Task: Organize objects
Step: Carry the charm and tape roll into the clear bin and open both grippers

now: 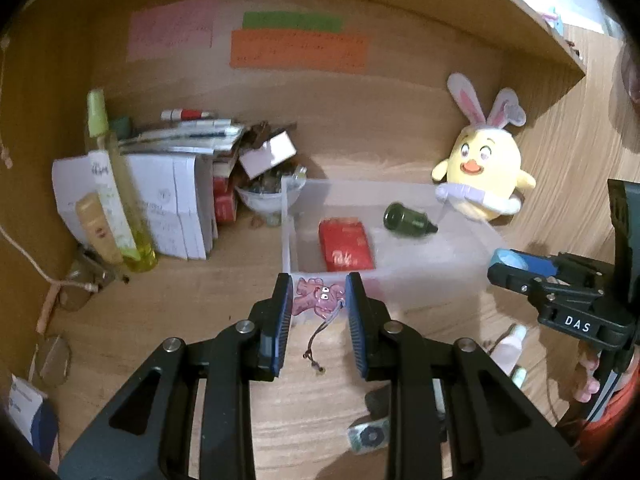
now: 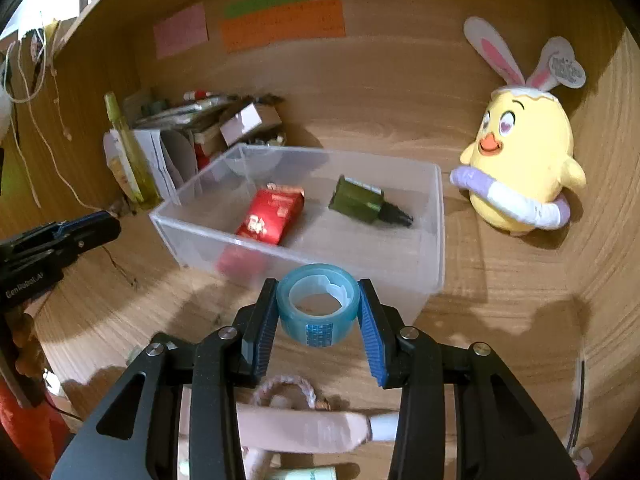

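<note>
Left hand-held gripper [image 1: 318, 300]: clamped on pink elephant charm [image 1: 318, 298], cord dangling. Right hand-held gripper [image 2: 319, 306]: grasping translucent blue tape roll [image 2: 318, 310]. Both held above worktop [image 2: 500, 280], before clear plastic bin [image 2: 438, 216].

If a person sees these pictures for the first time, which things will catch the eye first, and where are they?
Most striking is the yellow chick plush with rabbit ears, sitting on the desk to the right of the clear plastic box. Next, the right gripper holds a blue tape roll just in front of the box, and the left gripper holds a pink elephant charm. Inside the box lie a red packet and a dark green bottle.
</note>
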